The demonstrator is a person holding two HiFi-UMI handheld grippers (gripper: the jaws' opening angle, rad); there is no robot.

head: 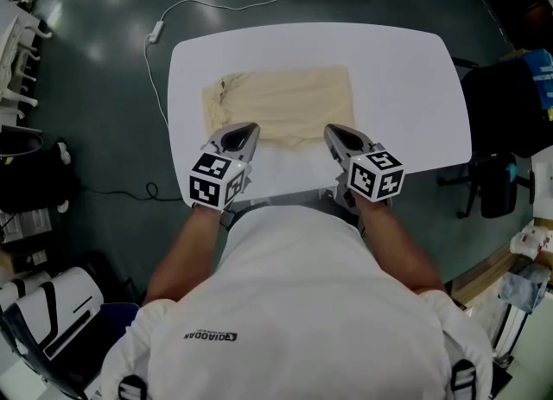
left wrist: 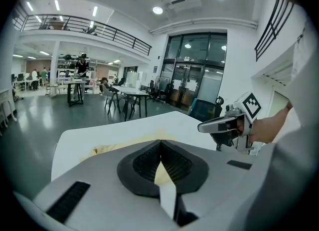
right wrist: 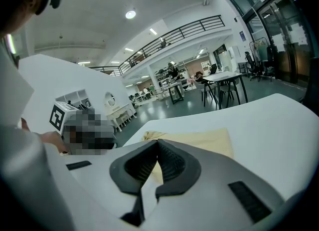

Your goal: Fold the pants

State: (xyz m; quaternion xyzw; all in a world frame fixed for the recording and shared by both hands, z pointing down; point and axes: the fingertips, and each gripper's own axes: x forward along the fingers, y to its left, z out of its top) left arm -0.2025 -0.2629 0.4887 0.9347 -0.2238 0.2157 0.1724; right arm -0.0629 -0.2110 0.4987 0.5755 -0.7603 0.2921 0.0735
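Cloth pants, cream, folded flat (head: 278,103): likely light, limp; pinch near-edge corners; left gripper (head: 249,130), right gripper (head: 332,130) fingers clenched, empty.

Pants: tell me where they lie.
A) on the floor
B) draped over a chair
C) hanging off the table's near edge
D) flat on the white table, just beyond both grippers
D: in the head view the cream pants lie flat on the white table, with the left gripper and the right gripper at their near edge.
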